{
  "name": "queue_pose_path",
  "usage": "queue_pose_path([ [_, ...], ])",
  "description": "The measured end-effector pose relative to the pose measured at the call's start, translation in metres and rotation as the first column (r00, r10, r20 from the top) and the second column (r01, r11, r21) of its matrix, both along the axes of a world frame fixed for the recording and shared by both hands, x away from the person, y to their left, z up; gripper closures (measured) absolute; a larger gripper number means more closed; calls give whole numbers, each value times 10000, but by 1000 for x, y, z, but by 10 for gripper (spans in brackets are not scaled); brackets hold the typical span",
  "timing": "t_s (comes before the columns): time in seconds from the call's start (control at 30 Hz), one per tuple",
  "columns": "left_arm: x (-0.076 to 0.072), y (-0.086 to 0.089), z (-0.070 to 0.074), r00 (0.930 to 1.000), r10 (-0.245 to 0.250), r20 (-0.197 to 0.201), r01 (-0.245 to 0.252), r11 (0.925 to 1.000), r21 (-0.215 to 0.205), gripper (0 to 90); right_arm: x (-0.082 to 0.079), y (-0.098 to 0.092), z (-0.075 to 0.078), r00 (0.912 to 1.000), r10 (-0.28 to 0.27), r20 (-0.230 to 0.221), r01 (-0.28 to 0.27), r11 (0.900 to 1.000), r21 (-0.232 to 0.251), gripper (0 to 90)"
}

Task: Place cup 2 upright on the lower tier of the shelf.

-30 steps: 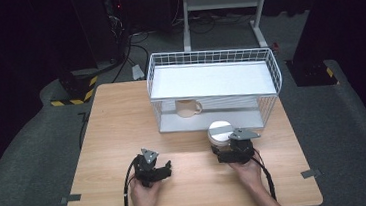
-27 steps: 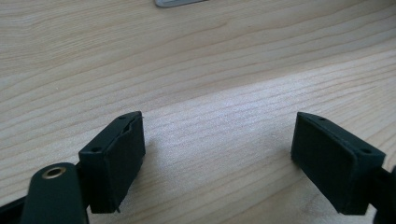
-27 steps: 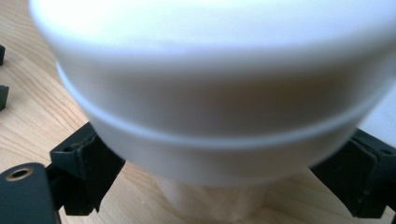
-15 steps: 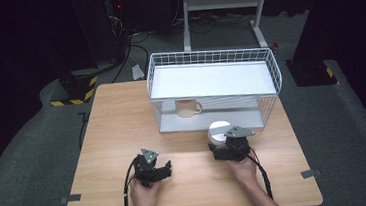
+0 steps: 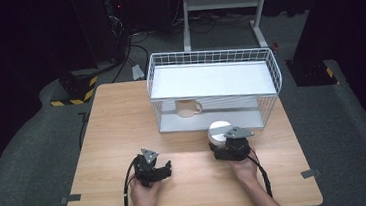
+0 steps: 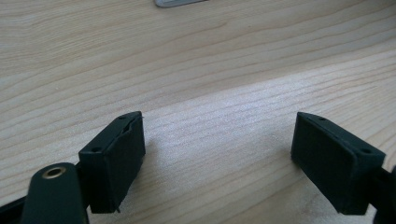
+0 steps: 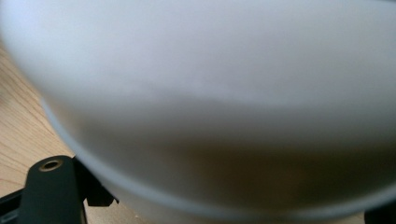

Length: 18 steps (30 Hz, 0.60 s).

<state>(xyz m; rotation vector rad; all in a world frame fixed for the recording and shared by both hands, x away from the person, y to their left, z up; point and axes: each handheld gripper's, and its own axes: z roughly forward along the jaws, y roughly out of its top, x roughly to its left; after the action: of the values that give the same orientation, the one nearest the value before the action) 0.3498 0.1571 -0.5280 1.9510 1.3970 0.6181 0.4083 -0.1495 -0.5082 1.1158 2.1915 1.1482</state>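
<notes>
My right gripper (image 5: 223,140) has the white cup (image 5: 219,131) between its jaws, which have just been closing; whether the pads press on it, I cannot tell. Cup stands on the table (image 5: 117,124), just before the wire rack (image 5: 214,87). Left gripper (image 6: 217,154): jaws apart over bare wood, nothing between. Beige mug (image 5: 187,107) under the rack's shelf.

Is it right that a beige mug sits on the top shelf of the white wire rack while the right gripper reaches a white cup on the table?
Not quite. The beige mug sits on the lower shelf of the white wire rack, under the bare top shelf, as the high view shows. The rest holds: the right gripper is at the white cup on the table.
</notes>
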Motion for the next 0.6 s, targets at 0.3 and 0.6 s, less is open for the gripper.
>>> queue_pose_path([
  [0.3, 0, 0, 0, 10000, -2, -1, 2, 10000, -2, 180, -2, -1, 1, 10000, 8, -22, -8, 10000, -65, 187],
  [0.6, 0, 0, 0, 10000, 0, -1, 0, 10000, -3, 180, -3, -4, 5, 9999, 101, 68, -101, 9999, -30, 188],
])
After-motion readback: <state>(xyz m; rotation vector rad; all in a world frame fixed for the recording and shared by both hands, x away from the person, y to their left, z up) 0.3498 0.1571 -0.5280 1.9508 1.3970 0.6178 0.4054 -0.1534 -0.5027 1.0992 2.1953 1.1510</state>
